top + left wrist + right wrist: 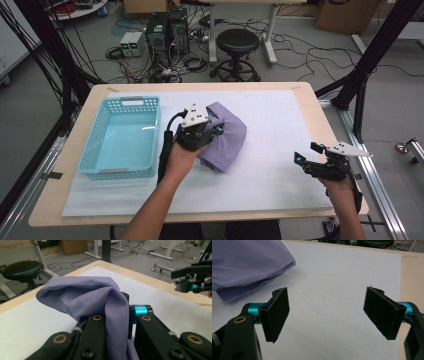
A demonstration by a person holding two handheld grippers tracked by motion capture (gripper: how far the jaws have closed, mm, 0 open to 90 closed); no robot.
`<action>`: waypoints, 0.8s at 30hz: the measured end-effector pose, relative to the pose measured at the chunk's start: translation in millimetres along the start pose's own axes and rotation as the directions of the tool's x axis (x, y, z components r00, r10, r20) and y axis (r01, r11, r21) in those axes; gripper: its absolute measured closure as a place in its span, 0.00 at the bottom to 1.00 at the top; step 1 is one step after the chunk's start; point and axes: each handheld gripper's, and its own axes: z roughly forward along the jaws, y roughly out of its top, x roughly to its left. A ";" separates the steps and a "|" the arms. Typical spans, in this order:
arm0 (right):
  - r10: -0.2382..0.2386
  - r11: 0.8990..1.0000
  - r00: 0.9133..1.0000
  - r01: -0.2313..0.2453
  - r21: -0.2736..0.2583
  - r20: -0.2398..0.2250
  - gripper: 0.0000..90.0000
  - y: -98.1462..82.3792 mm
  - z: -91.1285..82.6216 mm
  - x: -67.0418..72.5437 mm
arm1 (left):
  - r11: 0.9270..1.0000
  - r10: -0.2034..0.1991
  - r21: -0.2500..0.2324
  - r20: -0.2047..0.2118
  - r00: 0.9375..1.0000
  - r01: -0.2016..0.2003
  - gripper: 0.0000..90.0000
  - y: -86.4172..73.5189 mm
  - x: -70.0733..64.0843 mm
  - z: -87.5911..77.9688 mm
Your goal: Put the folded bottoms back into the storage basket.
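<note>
A lavender cloth (227, 136) lies bunched on the white mat near the table's middle, partly lifted. My left gripper (212, 131) is shut on a fold of it. In the left gripper view the cloth (82, 293) drapes between the two black jaws and hides the pads. My right gripper (306, 156) hovers near the mat's right front corner, well apart from the cloth. Its pads (275, 313) stand wide apart with bare mat between them, and the cloth (247, 267) lies at the upper left of that view.
A light blue plastic basket (122, 137) with nothing in it stands at the left of the table. A white mat (280, 130) covers most of the wooden tabletop. Beyond the far edge are a black stool (236, 47), computer boxes and floor cables. Black frame posts flank the table.
</note>
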 end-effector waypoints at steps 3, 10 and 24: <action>0.001 1.000 1.000 -0.001 -0.003 0.002 0.23 0.2 -0.5 -0.2 | 1.000 0.005 -0.010 -0.006 1.000 -0.005 0.95 6.9 4.8 -7.4; 0.005 1.000 1.000 -0.005 -0.004 0.003 0.23 0.3 -1.1 -0.1 | 0.999 0.005 -0.039 -0.025 1.000 -0.006 0.95 19.2 17.7 -25.5; -0.007 1.000 1.000 0.007 -0.003 -0.001 0.23 2.1 0.5 1.9 | 0.995 0.004 -0.104 -0.084 0.996 -0.013 0.95 31.2 46.0 -68.2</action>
